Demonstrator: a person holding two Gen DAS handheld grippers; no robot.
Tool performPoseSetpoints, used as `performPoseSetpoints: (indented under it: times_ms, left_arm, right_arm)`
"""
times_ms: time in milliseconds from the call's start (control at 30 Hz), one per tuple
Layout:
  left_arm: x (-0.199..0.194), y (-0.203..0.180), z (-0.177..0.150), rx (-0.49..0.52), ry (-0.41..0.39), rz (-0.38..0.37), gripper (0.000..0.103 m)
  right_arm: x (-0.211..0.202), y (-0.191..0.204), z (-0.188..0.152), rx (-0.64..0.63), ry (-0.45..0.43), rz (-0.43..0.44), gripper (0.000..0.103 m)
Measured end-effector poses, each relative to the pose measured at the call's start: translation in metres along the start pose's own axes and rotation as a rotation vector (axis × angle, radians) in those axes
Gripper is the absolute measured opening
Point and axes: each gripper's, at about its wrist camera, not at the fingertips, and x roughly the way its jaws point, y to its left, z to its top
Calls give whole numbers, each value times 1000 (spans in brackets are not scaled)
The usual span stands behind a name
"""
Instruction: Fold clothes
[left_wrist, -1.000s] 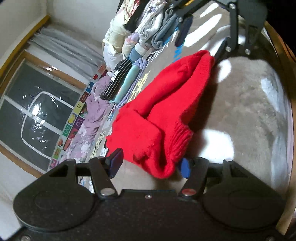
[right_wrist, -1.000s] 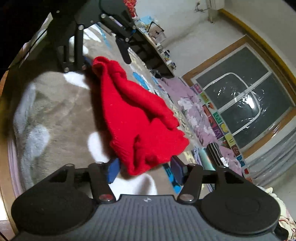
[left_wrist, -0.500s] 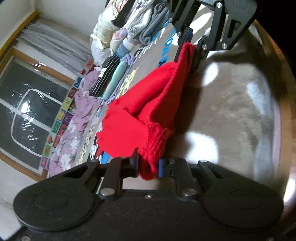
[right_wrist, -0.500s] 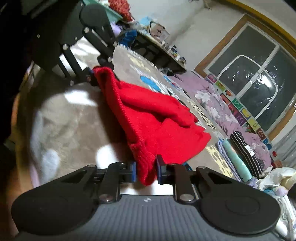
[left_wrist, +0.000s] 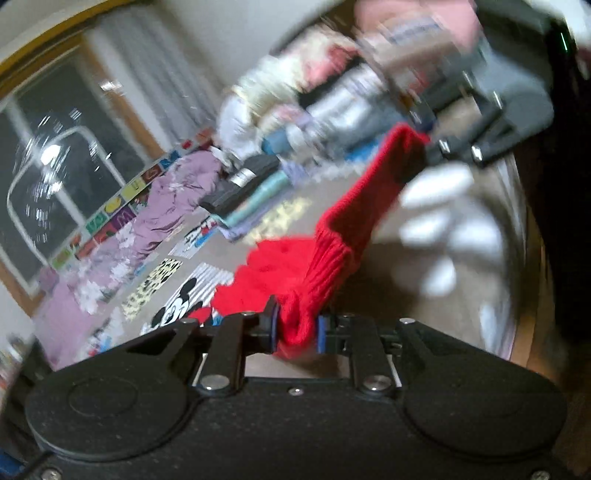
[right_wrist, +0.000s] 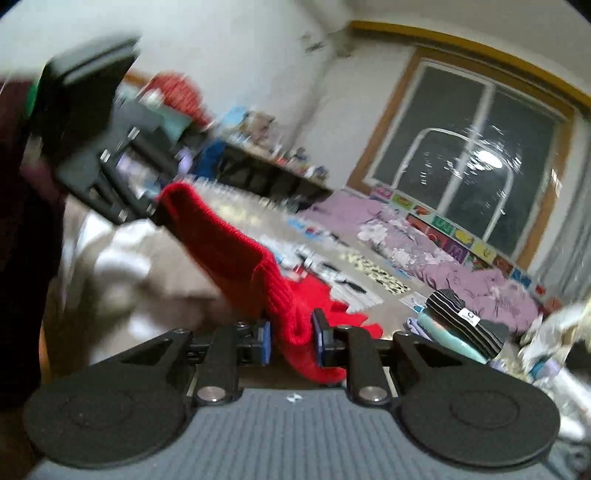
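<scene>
A red knit sweater (left_wrist: 354, 214) hangs stretched between both grippers, above a beige fleece surface (left_wrist: 454, 258). My left gripper (left_wrist: 297, 328) is shut on one bunched ribbed end, which is pressed between the blue pads. In the left wrist view, the right gripper (left_wrist: 428, 147) holds the far end at the upper right. In the right wrist view, my right gripper (right_wrist: 291, 334) is shut on its end of the sweater (right_wrist: 229, 243). There the left gripper (right_wrist: 157, 214) grips the other end at the upper left. The sweater's body sags toward the floor mat between them. Both views are motion-blurred.
A folded stack topped by a striped garment (right_wrist: 461, 321) lies on the patterned play mat (left_wrist: 170, 288). Purple bedding (right_wrist: 424, 251) runs along the wall under a dark window (right_wrist: 480, 147). A heap of clothes (left_wrist: 295, 92) sits behind, and a low dark table (right_wrist: 258, 173) stands at the back.
Both grippers closed on the sweater's ends and then rose, lifting it off the fleece surface. Both views have rolled, and the room now looks more level.
</scene>
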Motion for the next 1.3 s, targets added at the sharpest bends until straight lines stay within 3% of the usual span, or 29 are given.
performPoseSetpoints:
  times_ms: [267, 467, 867, 1100, 1300]
  left_arm:
    - [54, 76, -6, -422, -139, -133, 21]
    - [107, 128, -25, -695, -165, -237, 20]
    - [179, 182, -51, -952, -211, -289, 17]
    - [214, 197, -68, -1080, -78, -253, 17]
    - [217, 195, -74, -1097, -43, -256, 17]
  right_arm:
    - [49, -84, -13, 394, -57, 30, 24]
    - [98, -137, -46, 696, -74, 92, 24]
    - [196, -206, -89, 1013, -47, 183, 20]
    - [231, -226, -104, 1105, 1, 194, 20]
    - [249, -227, -122, 1186, 72, 207, 20]
